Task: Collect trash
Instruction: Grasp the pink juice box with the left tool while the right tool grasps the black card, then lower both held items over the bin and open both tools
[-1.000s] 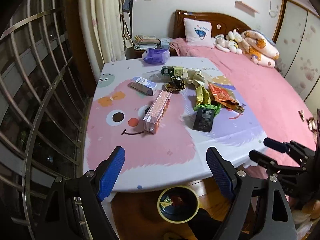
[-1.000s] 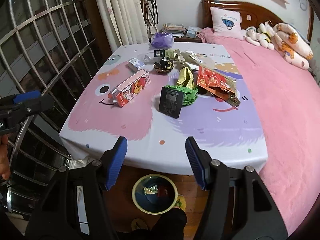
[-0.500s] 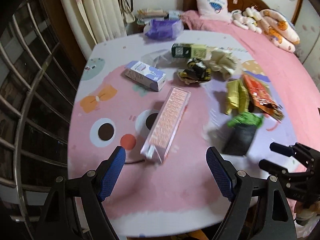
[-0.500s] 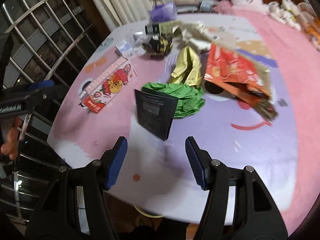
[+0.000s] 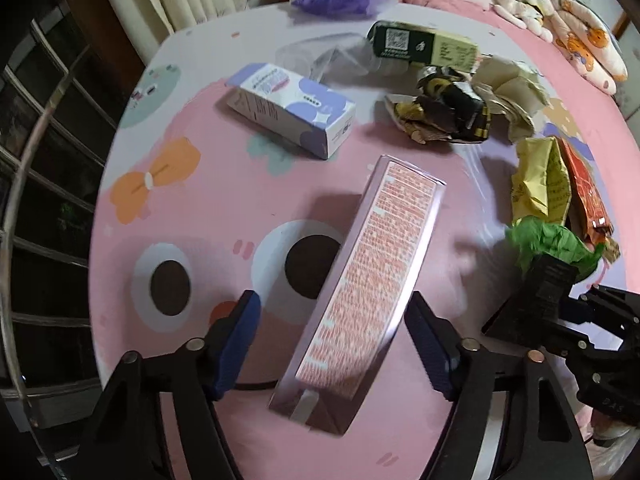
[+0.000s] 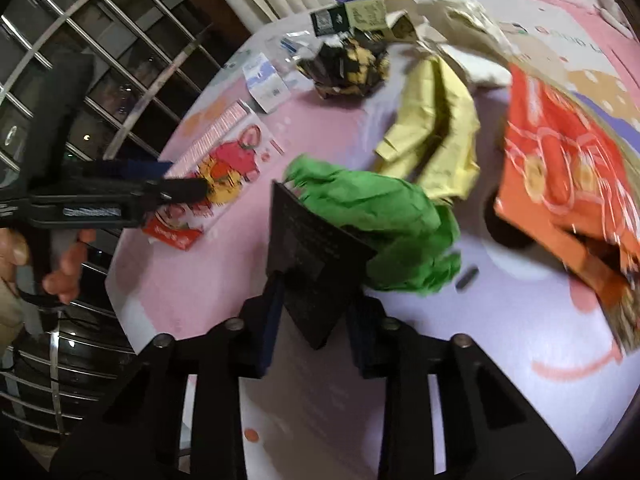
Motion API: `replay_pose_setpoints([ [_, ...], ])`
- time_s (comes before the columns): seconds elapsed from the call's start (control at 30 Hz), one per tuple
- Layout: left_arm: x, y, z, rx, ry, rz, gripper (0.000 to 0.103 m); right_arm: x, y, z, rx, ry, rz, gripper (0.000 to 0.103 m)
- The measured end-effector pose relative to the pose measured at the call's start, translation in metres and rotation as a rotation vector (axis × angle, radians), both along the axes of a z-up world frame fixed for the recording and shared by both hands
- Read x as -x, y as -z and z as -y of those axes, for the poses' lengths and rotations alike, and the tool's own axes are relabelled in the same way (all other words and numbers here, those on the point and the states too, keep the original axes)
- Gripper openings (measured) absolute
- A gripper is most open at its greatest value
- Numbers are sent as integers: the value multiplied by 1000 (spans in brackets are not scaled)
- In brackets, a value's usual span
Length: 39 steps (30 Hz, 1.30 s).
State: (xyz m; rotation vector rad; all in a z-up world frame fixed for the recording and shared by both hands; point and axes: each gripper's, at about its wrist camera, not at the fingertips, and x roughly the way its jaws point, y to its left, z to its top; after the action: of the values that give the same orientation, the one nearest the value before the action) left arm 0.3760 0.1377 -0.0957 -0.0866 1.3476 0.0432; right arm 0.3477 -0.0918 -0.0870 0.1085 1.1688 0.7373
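A long pink carton (image 5: 362,292) lies on the table between the fingers of my left gripper (image 5: 334,344), which is open around its near end with gaps on both sides. The carton also shows in the right wrist view (image 6: 224,176). My right gripper (image 6: 314,320) straddles a black packet (image 6: 316,256) that leans on a crumpled green wrapper (image 6: 384,216); the pads look close to the packet's edges, but contact is unclear. The black packet also shows in the left wrist view (image 5: 532,304).
More trash lies on the cartoon tablecloth (image 5: 192,216): a white-purple box (image 5: 292,108), a black-gold wrapper (image 5: 444,112), a green-yellow box (image 5: 424,46), a yellow bag (image 6: 436,128), an orange bag (image 6: 560,160). A window grille (image 6: 100,60) is at left, the pink bed (image 5: 600,92) at right.
Both grippers have moved forward and down over the table. The left now brackets the pink carton, the right brackets the black packet and its fingers have narrowed.
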Motion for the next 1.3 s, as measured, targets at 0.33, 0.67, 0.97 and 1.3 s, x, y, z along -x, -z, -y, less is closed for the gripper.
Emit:
replay_pose_setpoints([
  [0.33, -7, 12, 11, 38, -20, -10, 46, -4, -21, -11, -51, -57, 32, 3],
  [0.67, 36, -23, 33, 35, -55, 55, 45, 27, -46, 0, -46, -26, 64, 3],
  [0.97, 129, -82, 40, 44, -36, 110, 45, 101, -90, -1, -37, 40, 122, 3],
  [1.3, 255, -126, 26, 60, -7, 194, 45, 208, -126, -21, 1, 77, 177, 3],
])
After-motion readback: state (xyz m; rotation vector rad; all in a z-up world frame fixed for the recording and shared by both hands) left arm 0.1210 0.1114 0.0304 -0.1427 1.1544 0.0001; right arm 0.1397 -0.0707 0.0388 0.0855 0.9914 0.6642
